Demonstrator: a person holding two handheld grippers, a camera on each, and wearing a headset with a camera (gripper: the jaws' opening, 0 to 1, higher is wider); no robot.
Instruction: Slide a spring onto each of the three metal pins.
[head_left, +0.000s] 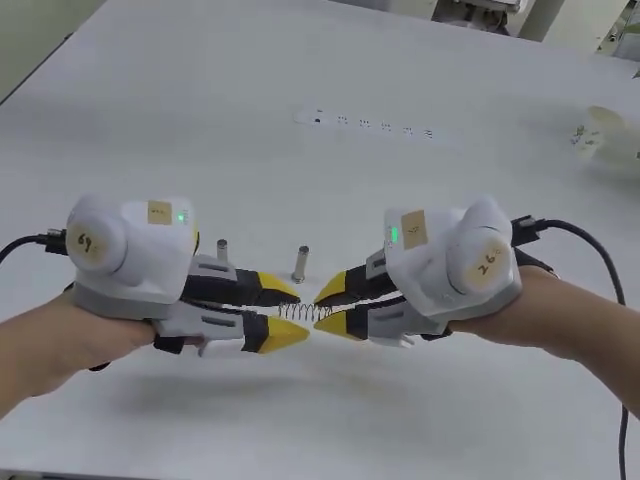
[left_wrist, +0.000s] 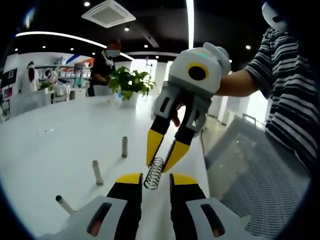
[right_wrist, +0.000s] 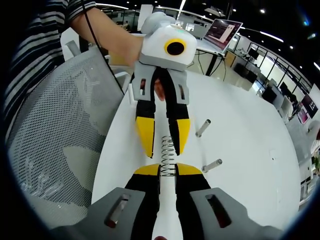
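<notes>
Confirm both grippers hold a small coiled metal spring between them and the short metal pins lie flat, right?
No: in the head view the short metal pins stand upright. The left gripper and right gripper do hold the small coiled metal spring.

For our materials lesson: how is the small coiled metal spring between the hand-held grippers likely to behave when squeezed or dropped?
The small coiled metal spring probably bends easily and weighs little: thin open coils span the gap between the left hand-held gripper and right hand-held gripper. Being round, it would likely roll on the white table.
</notes>
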